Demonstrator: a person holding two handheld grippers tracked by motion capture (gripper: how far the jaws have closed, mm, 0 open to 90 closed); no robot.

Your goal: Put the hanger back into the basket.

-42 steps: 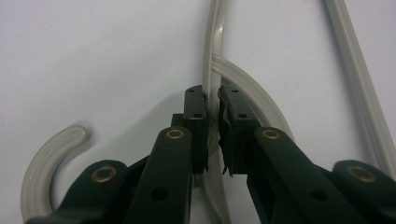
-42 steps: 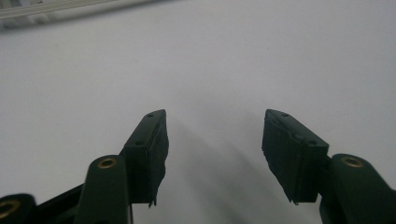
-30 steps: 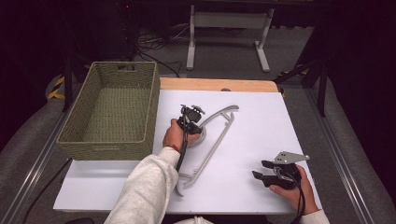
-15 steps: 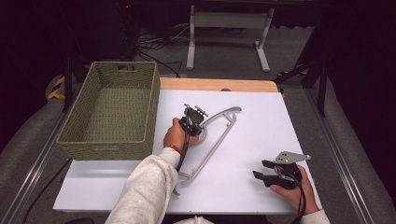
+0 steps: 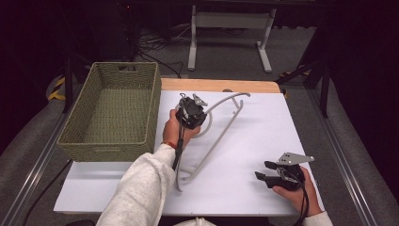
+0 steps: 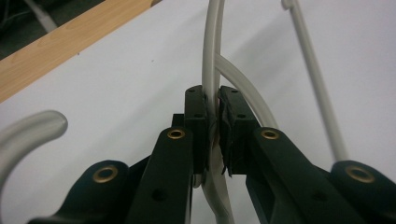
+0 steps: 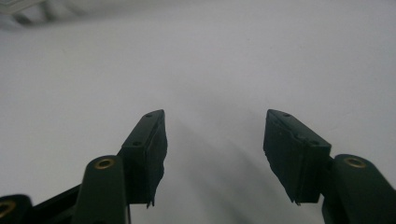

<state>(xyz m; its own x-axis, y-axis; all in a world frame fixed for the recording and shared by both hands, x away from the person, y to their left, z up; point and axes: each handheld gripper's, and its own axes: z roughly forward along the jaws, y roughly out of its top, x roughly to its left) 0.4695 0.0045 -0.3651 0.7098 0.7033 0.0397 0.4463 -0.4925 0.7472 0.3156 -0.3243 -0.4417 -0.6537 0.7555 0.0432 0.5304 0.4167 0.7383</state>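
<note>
A pale grey plastic clothes hanger (image 5: 220,136) lies slantwise on the white table top (image 5: 282,132), its far end lifted. My left gripper (image 5: 195,106) is shut on one of its thin curved arms near the hook end. In the left gripper view the pads (image 6: 195,116) pinch the hanger's rod (image 6: 212,60) tightly, and another bar (image 6: 317,79) runs past on the right. My right gripper (image 5: 263,170) rests low at the table's near right, held by a hand. Its jaws (image 7: 215,140) stand open with only bare white surface between them.
A woven green basket (image 5: 75,136) stands to the left of the table top, close to my left forearm. A wooden strip (image 5: 216,85) borders the table's far edge. Dark floor, cables and a white stand's legs (image 5: 226,42) lie beyond.
My left gripper has risen and shifted slightly away from me with the hanger gripped, lifting the hanger's hook end off the table. The right gripper has stayed put.
</note>
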